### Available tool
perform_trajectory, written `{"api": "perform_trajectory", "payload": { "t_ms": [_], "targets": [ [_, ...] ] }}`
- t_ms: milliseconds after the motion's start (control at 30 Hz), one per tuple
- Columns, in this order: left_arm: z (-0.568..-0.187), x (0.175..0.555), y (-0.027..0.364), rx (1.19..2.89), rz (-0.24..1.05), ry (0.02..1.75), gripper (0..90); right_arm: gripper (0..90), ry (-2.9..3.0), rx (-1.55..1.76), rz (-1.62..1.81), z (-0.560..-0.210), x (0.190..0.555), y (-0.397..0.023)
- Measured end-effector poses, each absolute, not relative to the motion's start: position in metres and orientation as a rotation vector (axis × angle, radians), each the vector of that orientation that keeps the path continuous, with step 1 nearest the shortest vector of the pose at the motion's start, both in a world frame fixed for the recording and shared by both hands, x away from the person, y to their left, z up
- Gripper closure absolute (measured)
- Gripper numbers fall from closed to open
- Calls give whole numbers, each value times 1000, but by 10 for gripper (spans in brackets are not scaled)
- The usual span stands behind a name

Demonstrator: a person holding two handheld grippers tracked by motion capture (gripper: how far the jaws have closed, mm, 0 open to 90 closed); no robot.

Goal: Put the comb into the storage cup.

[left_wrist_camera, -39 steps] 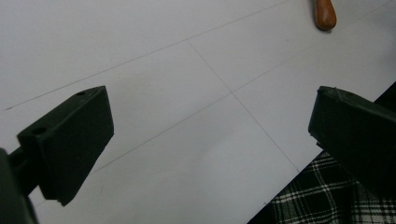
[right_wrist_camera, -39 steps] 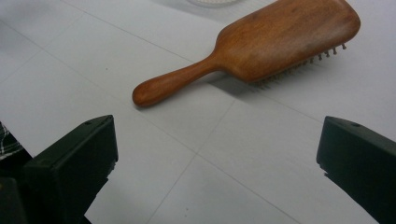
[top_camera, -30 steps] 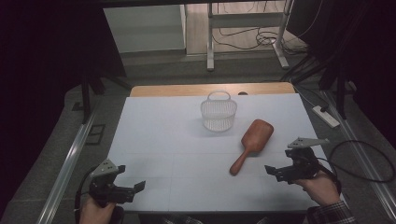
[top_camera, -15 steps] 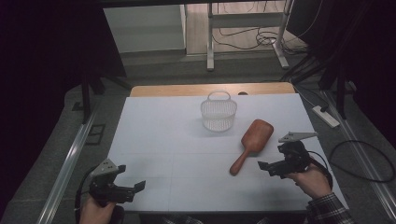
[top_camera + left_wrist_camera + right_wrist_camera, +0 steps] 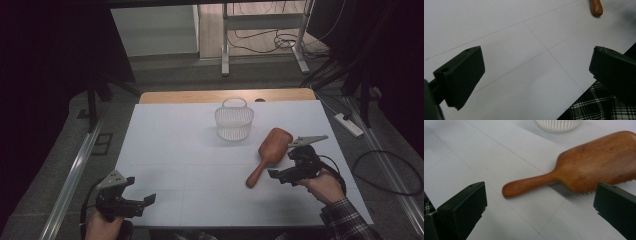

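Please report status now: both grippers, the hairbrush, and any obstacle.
Right gripper open, beside hairbrush handle, not touching. Left gripper open, idle at near edge. Brush flat, bristles down. White basket behind, clear of path.

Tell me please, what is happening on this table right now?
A person holds a gripper in each hand. The right gripper is open beside the wooden hairbrush, close to its handle but not gripping it. The brush lies bristles down on the white table, near a small white basket. The left gripper is open near the table's front edge.
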State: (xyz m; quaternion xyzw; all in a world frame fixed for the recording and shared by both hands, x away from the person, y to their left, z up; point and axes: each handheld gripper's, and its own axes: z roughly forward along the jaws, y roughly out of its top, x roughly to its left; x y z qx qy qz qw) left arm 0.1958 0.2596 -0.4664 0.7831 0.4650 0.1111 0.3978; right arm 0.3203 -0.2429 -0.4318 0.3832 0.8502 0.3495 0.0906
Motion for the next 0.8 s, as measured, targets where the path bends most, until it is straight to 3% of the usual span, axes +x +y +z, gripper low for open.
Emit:
{"api": "perform_trajectory", "payload": {
  "t_ms": [800],
  "targets": [
    [-466, 196, 260, 1984, 280, 1176, 10, 0, 2552, 1097, 1002, -433, 346, -216]
  ]
}}
